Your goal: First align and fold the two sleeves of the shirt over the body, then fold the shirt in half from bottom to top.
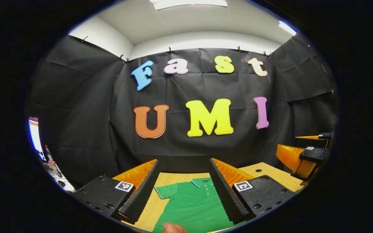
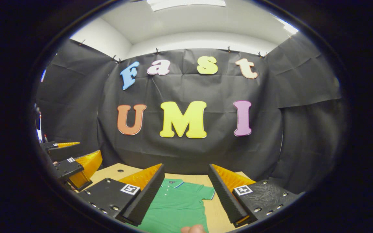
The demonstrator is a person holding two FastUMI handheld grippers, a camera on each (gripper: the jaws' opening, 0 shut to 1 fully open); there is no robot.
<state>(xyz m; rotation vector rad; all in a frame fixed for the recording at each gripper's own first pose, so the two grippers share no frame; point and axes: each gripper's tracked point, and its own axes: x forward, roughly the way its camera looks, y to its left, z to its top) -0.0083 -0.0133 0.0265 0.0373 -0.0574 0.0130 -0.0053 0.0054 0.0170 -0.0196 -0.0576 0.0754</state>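
1. Left gripper (image 1: 183,189): two black finger blocks with round screw heads; each carries a square black-and-white marker.
2. Inner finger faces are ribbed with fine ridges.
3. Right gripper (image 2: 186,191): same build, with black screwed blocks, square markers and ribbed faces.
4. A fingertip (image 1: 173,228) shows at the near edge; no sleeve visible.

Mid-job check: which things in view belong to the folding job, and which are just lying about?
Job:
- green short-sleeved polo shirt, flat on the table
- left gripper, open above it
- right gripper, open above it

Lying about:
- light wooden table
- clutter at the booth's edge
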